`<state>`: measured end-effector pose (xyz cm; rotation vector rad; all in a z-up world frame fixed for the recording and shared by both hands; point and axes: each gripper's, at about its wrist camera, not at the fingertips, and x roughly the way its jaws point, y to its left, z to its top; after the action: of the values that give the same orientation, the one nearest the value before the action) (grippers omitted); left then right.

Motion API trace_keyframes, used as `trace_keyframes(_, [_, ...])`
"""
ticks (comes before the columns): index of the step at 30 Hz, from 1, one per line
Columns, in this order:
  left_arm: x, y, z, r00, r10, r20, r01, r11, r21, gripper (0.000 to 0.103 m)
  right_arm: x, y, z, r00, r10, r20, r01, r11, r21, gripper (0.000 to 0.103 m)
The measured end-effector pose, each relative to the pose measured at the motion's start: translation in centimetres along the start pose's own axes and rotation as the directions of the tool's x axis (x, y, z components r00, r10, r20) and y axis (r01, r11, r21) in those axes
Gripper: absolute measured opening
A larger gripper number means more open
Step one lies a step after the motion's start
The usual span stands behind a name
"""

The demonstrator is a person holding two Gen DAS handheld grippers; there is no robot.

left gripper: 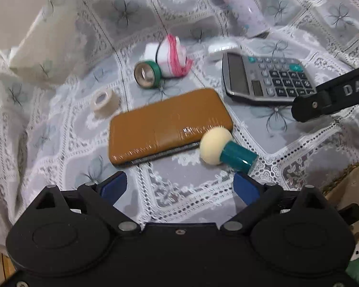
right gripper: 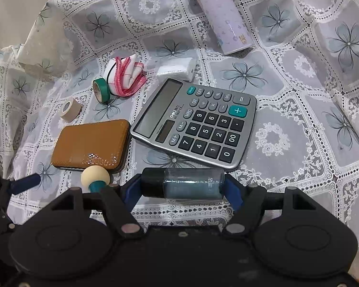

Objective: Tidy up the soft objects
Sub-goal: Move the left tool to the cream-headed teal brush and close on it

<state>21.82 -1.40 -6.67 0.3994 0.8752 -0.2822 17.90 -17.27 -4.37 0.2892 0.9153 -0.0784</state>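
Note:
My right gripper (right gripper: 182, 186) is shut on a small dark bottle with a black cap (right gripper: 183, 183), held crosswise just above the lace cloth in front of the calculator (right gripper: 196, 124). My left gripper (left gripper: 179, 186) stands open over bare cloth, nothing between its blue pads. Just ahead of it lies a cream sponge puff with a teal handle (left gripper: 223, 149), against the brown case (left gripper: 167, 125). Farther back sit a white cloth bundle with pink trim (left gripper: 173, 56), a green tape roll (left gripper: 147, 74) and a beige tape roll (left gripper: 105, 101). The puff (right gripper: 95, 177) lies left of the right gripper.
A lilac bottle (right gripper: 222, 16) lies at the back, a white block (right gripper: 177, 69) behind the calculator. The table's draped corner (left gripper: 43, 47) falls away at the left. A brown box edge (left gripper: 347, 191) shows at right in the left wrist view. The right gripper's arm (left gripper: 332, 95) crosses there.

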Motion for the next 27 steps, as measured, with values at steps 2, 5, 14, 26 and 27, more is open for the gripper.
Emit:
trace_keyframes(2, [0.4, -0.6, 0.1, 1.0, -0.008, -0.017, 0.008, 1.0, -0.001, 0.092, 0.2, -0.2, -0.1, 1.0, 0.004, -0.004, -0.004, 1.0, 0.004, 0.071])
trace_keyframes(5, [0.5, -1.6, 0.6, 1.0, -0.018, -0.007, 0.018, 1.0, 0.0, 0.092, 0.1, -0.6, -0.3, 1.0, 0.001, -0.005, 0.0, 1.0, 0.015, 0.071])
trace_keyframes(14, [0.7, -3.2, 1.7, 0.995, -0.097, -0.001, 0.096, 0.995, -0.035, 0.092, -0.6, -2.7, -0.4, 1.0, -0.009, 0.002, 0.009, 0.998, 0.068, 0.071])
trace_keyframes(26, [2.5, -2.9, 3.1, 0.976, -0.219, 0.004, 0.218, 0.969, -0.117, 0.083, -0.2, -3.8, -0.7, 1.0, -0.009, -0.015, 0.011, 0.995, 0.099, 0.071])
trace_keyframes(27, [2.7, -2.7, 3.1, 0.975, -0.224, 0.003, 0.222, 0.965, -0.139, 0.078, -0.2, -3.8, -0.7, 1.0, -0.009, -0.015, 0.011, 0.995, 0.099, 0.071])
